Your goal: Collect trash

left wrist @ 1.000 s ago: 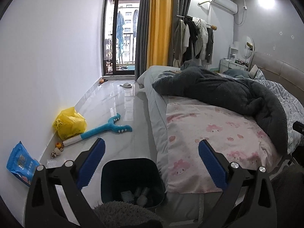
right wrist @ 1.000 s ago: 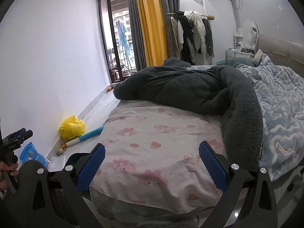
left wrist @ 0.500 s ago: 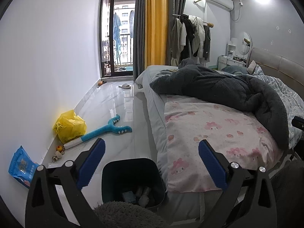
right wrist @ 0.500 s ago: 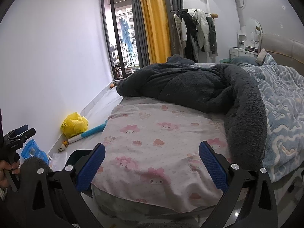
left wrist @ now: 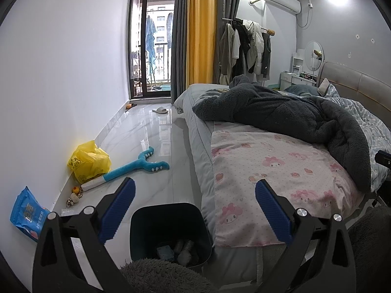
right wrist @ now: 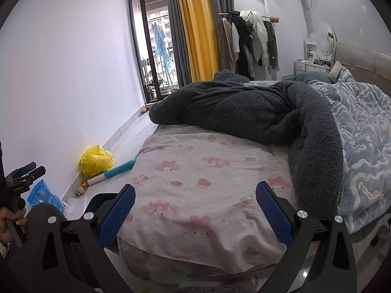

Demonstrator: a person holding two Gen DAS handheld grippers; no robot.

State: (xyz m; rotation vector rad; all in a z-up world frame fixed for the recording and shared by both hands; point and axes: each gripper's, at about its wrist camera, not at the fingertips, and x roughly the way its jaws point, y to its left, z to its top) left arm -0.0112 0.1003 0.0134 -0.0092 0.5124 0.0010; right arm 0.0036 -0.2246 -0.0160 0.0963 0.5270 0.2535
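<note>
Left wrist view: left gripper (left wrist: 194, 201) spread wide and empty above the dark teal plastic bin (left wrist: 168, 232) at lower centre; yellow plastic bag (left wrist: 89, 161) at left. Right gripper (right wrist: 195, 201) likewise spread, empty, over the pink-print bedsheet (right wrist: 207, 178).

Bin (left wrist: 168, 222) on floor beside bed (left wrist: 268, 171), bag (left wrist: 89, 161) and packet (left wrist: 27, 213) left along wall, possibly bottles inside bin

A home bedroom: unmade bed (left wrist: 281, 161), clothes rack (left wrist: 246, 46), curtains (left wrist: 200, 31), balcony door (left wrist: 152, 51).
</note>
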